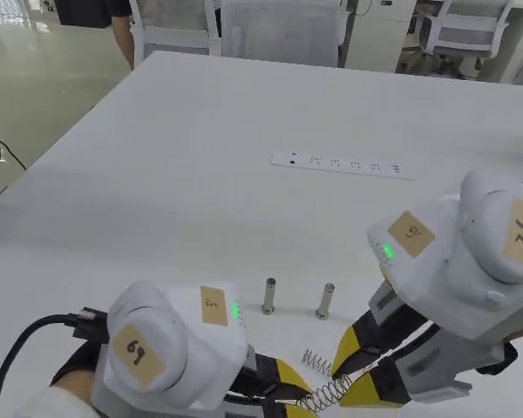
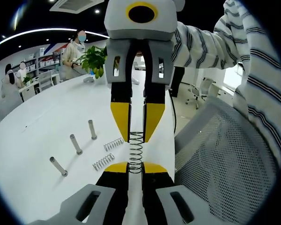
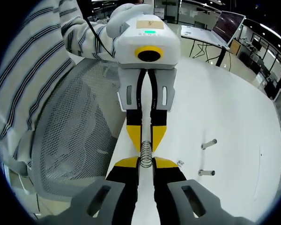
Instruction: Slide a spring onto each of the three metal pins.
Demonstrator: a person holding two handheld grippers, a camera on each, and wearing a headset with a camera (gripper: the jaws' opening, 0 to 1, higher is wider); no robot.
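Three slim metal pins [image 2: 75,144], one coiled wire spring [image 2: 136,150]

Left gripper [image 1: 292,396] and right gripper [image 1: 353,379] are pointing straight at each other, tips almost meeting. Both are pinching one spring [image 2: 136,150], each on one end, fingers [image 2: 117,168] nearly closed. A striped sleeve [image 2: 234,47] is reaching in behind the right gripper.
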